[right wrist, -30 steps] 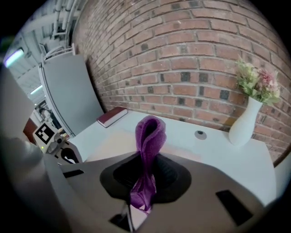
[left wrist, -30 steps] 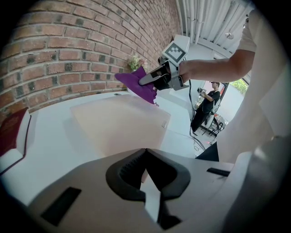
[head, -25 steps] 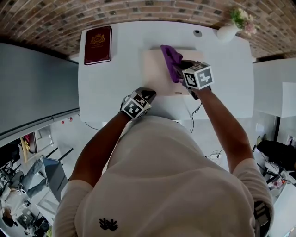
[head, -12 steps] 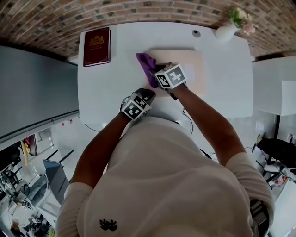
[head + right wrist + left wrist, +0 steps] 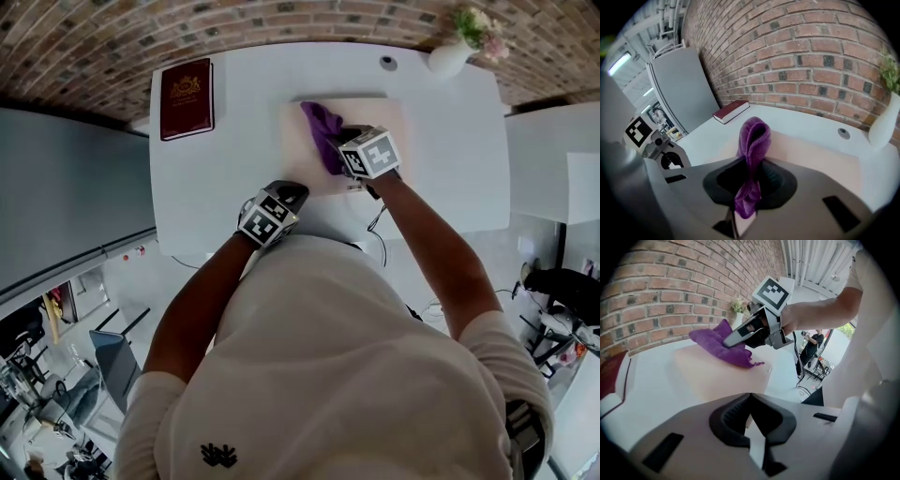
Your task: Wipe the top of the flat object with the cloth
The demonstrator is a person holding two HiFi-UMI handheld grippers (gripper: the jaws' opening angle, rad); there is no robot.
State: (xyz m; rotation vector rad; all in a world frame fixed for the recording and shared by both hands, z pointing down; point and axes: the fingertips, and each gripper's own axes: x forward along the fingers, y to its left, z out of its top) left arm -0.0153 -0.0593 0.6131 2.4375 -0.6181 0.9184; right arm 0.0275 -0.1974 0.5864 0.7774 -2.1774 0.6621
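The right gripper point(image 5: 749, 185) has its jaws pinched on a purple cloth point(image 5: 753, 137), which runs up between them as a folded strip and bulges out past the tips. In the head view the cloth lies spread on the far left part of a pale beige flat board point(image 5: 302, 155), just ahead of the gripper and touching the board's top. The board rests flat on a white table point(image 5: 216, 178).

The left gripper point(image 5: 750, 398) has its jaws pressed together with nothing between them. It sits low at the table's near edge, just beside the board's near left corner and apart from the cloth.

Farther out, a dark red book point(image 5: 186, 97) lies at the table's far left corner, a white vase point(image 5: 448, 58) with flowers stands at the far right, and a small round fitting point(image 5: 387, 63) sits in the tabletop near the vase. A brick wall point(image 5: 801, 51) runs behind.
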